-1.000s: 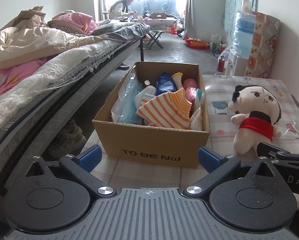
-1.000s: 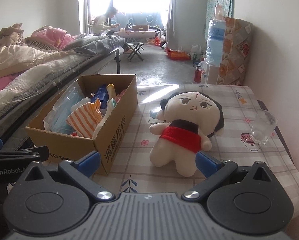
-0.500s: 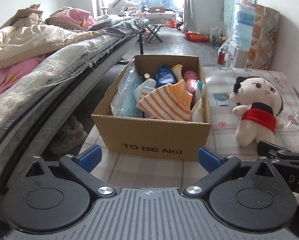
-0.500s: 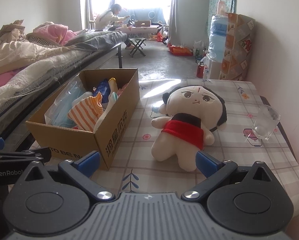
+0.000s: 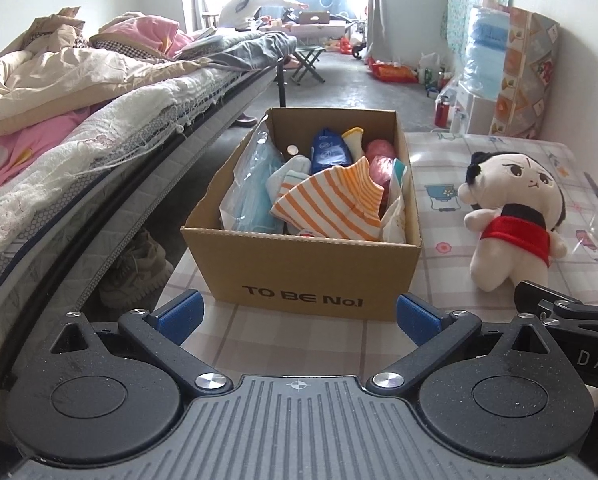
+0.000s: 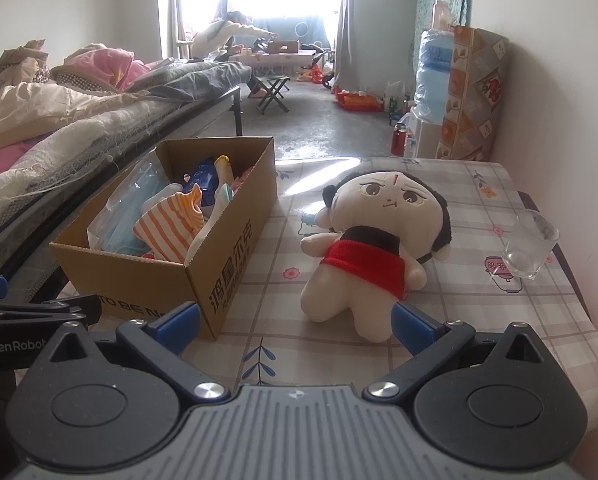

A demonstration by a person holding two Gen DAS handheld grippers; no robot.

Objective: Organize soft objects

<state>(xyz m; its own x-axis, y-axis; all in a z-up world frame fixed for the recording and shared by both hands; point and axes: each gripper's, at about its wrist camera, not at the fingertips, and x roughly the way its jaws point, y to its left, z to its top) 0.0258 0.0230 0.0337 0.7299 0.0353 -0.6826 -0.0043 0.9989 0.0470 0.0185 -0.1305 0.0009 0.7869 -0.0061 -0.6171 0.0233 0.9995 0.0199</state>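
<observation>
Now both tools stand with jaws spread wide and nothing between them: the left tool (image 5: pixel 297 316) faces the brown cardboard box (image 5: pixel 307 276) on the checked-cloth worktop (image 6: pixel 451 320), and the right tool (image 6: pixel 295 322) faces the cream plush doll in a red top (image 6: pixel 373 254). That doll lies on the worktop just beside the box, apart from it. An orange-and-white striped cloth (image 5: pixel 331 206) sits inside the box among other items. A clear drinking glass (image 6: pixel 531 244) stands near the doll's far side.

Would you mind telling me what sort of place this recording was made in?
Most likely a lived-in bedroom or studio flat: a bed heaped with quilts, a table under a patterned cloth, and a folding stool on the bare floor.
</observation>
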